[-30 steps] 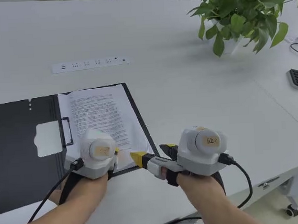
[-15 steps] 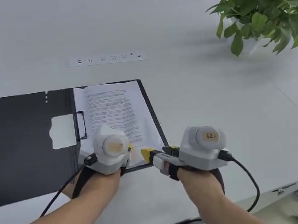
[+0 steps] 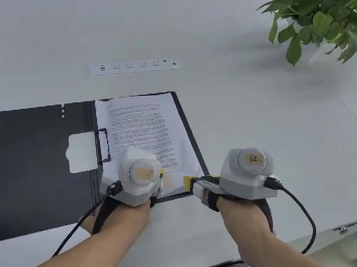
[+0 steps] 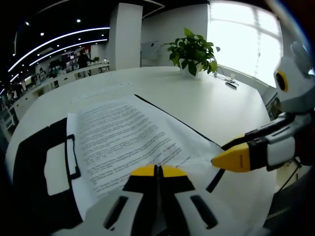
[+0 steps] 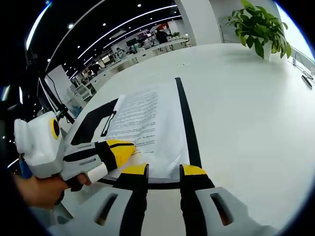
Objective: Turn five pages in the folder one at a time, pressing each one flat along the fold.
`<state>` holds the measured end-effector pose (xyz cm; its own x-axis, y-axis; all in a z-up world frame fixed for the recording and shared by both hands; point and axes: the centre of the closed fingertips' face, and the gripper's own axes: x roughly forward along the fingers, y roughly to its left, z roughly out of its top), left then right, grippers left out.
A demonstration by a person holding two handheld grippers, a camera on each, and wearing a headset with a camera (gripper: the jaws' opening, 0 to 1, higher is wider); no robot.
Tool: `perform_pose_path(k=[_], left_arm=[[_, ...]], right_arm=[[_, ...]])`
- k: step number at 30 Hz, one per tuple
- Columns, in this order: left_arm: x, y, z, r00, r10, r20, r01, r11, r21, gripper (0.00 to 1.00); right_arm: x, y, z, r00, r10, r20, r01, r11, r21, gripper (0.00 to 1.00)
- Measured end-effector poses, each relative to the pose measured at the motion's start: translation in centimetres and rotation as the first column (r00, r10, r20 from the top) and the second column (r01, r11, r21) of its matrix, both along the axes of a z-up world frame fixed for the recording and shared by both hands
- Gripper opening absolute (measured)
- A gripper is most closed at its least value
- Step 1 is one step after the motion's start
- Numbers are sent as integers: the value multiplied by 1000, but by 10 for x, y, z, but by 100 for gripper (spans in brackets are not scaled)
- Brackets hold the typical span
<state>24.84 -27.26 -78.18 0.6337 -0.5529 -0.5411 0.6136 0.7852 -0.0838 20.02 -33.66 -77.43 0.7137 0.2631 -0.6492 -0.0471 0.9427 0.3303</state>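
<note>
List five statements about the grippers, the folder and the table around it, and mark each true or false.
1. The left gripper has its jaws closed. True.
2. The right gripper has its jaws closed. False: they stand apart, at the lower edge of the folder.
3. The potted plant stands on the folder. False: it stands on the table, far off to the right and apart from the folder.
4. The printed page lies on the right half of the open folder. True.
5. A power strip lies on the table beyond the folder. True.
</note>
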Motion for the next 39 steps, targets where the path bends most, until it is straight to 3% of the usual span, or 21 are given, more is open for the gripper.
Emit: perform_pose_path(k=[8,13,19,22,24,27,34,35,39], left_arm=[[0,0,0,1000,3,-1,-3,1000,-2,0],[0,0,0,1000,4,-2,-4,1000,-1,0],[0,0,0,1000,0,-2,0,1000,2,0],[0,-1,1,1000,4,-12,-4,1000,-3,1],[-1,2,2,998,37,-46,-39,998,-45,1],[-6,5,5,998,34,-47,-37,997,-67,4],[-18,16,18,1000,12,-29,-15,997,-77,11],[-18,19,25,1000,18,-17,-20,995,-95,12],[-20,36,44,1000,21,16,-20,995,-100,14]], right_arm=[[-1,-12,-6,999,-42,-22,41,999,-34,1],[-1,-13,-6,998,-60,-24,59,998,-27,0],[-2,-14,1,995,-103,-3,103,994,33,0],[-2,-13,10,992,-127,15,126,989,73,0],[-2,-12,16,990,-136,30,133,987,95,0],[-2,-9,24,989,-140,48,133,983,126,0],[-1,6,53,983,-130,127,101,971,216,0],[-1,10,60,982,-122,145,87,970,229,0],[-1,28,82,979,-76,191,26,967,253,0]])
